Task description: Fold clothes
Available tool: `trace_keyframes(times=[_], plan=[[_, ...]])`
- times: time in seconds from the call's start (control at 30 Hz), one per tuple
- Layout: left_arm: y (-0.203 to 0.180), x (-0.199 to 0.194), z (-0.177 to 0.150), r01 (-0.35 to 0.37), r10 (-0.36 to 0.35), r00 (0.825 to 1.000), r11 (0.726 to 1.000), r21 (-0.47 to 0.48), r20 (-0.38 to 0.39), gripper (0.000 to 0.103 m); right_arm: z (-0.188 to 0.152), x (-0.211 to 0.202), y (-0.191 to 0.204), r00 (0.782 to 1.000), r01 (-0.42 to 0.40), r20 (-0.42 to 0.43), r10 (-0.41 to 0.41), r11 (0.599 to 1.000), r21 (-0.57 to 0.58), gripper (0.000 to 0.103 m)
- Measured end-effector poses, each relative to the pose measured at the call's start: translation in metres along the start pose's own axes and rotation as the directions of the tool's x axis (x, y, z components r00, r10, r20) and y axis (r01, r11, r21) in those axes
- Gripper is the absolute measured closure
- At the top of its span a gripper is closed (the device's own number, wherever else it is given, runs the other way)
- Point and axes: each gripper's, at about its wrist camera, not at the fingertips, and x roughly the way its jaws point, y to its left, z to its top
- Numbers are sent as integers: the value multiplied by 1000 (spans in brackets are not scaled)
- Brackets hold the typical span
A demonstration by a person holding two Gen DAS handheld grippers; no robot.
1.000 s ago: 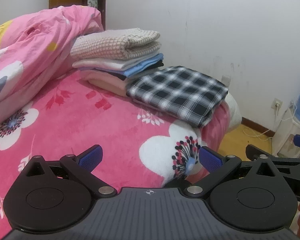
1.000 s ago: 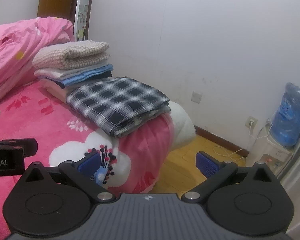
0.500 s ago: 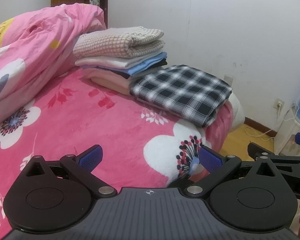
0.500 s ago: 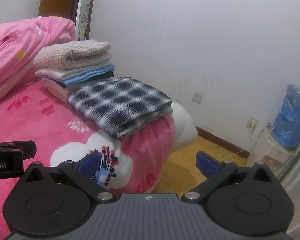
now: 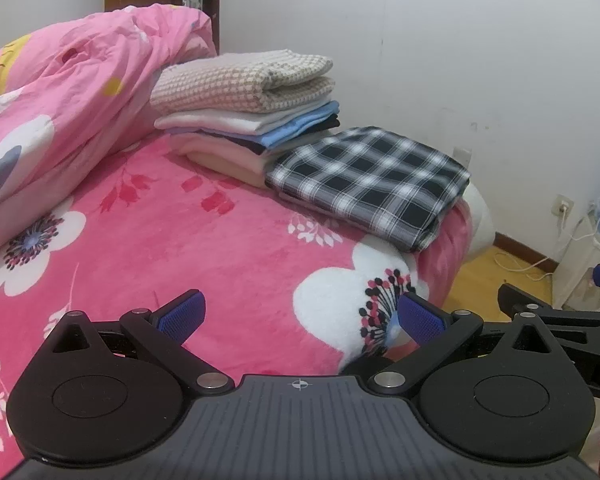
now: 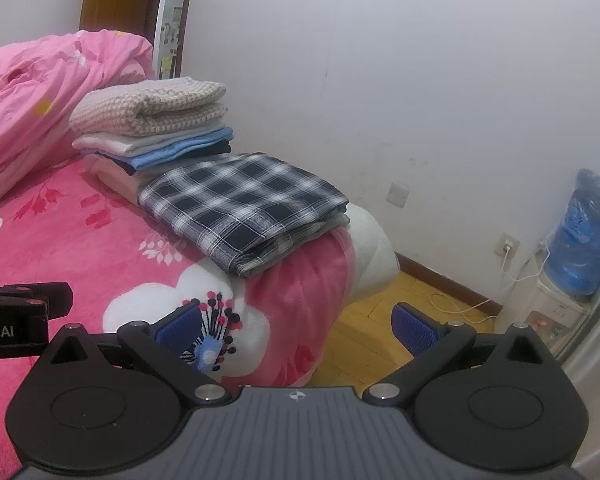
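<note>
The folded plaid shirt [image 5: 370, 184] lies ahead and right of the left gripper [image 5: 300, 316], nearer the right gripper [image 6: 296, 326], both spread wide and empty.

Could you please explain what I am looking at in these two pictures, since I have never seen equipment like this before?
There is no robot here: a person holds a two-finger gripper in each hand, and a fisheye camera on each looks forward along its fingers. One picture comes from the left gripper, the other from the right gripper. The black discs and blue-padded fingers at the bottom are the tool itself. Both grippers are open and hold nothing. Ahead is a bed with a pink flowered blanket. On it lie a folded checked shirt and, beside it, a stack of folded clothes, with a bunched pink duvet behind. A water dispenser stands by the wall.
</note>
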Motion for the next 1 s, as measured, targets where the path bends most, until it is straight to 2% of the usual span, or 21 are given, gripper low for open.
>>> trace_keyframes(times=[1.0], plan=[[2,3,-3,-3,3,1000,1000,-11,-21,0,-1,1,5,1000,-2,0,2,1000,-6,0]])
